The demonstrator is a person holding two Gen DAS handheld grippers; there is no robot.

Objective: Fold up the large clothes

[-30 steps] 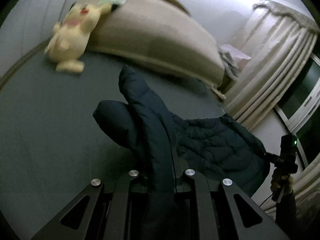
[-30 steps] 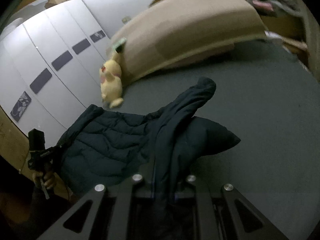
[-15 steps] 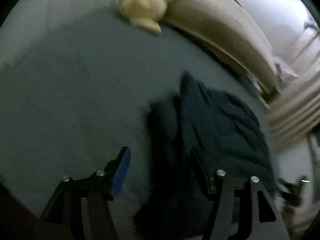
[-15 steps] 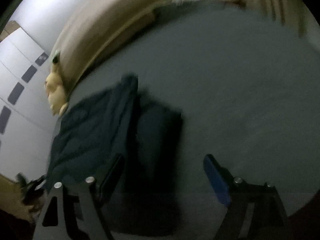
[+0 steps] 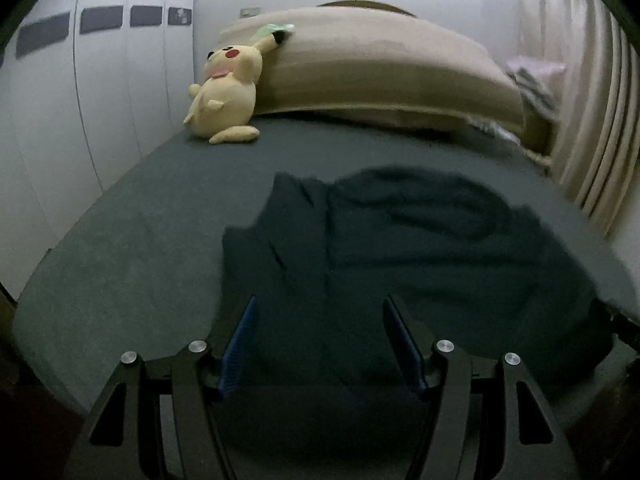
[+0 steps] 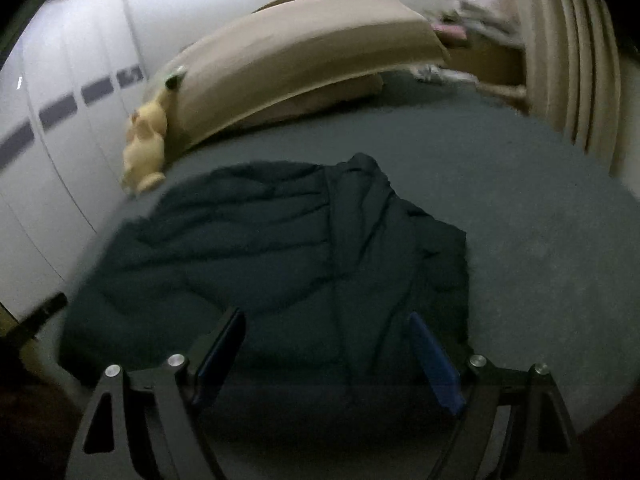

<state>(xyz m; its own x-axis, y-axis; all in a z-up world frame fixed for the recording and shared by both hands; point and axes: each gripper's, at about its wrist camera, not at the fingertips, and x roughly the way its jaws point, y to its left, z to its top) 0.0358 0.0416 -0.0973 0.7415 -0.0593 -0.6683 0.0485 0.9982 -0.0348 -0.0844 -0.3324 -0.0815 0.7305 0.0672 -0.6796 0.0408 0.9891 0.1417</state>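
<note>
A dark teal quilted jacket (image 5: 420, 248) lies spread on the dark grey bed (image 5: 132, 240), one sleeve folded across its body. It also shows in the right wrist view (image 6: 280, 256). My left gripper (image 5: 320, 340) is open and empty, hovering over the jacket's near edge. My right gripper (image 6: 328, 352) is open and empty too, above the near edge by the folded sleeve (image 6: 368, 216).
A yellow plush toy (image 5: 226, 92) leans on a long beige pillow (image 5: 380, 72) at the head of the bed. White wardrobe doors (image 5: 100, 80) stand on the left, curtains (image 5: 600, 100) on the right. Clutter (image 6: 472, 20) lies by the headboard corner.
Both grippers were shut on the jacket's sleeve a second ago. They have let go and opened, the sleeve now lies flat on the jacket, and both grippers have drawn back towards the near edge.
</note>
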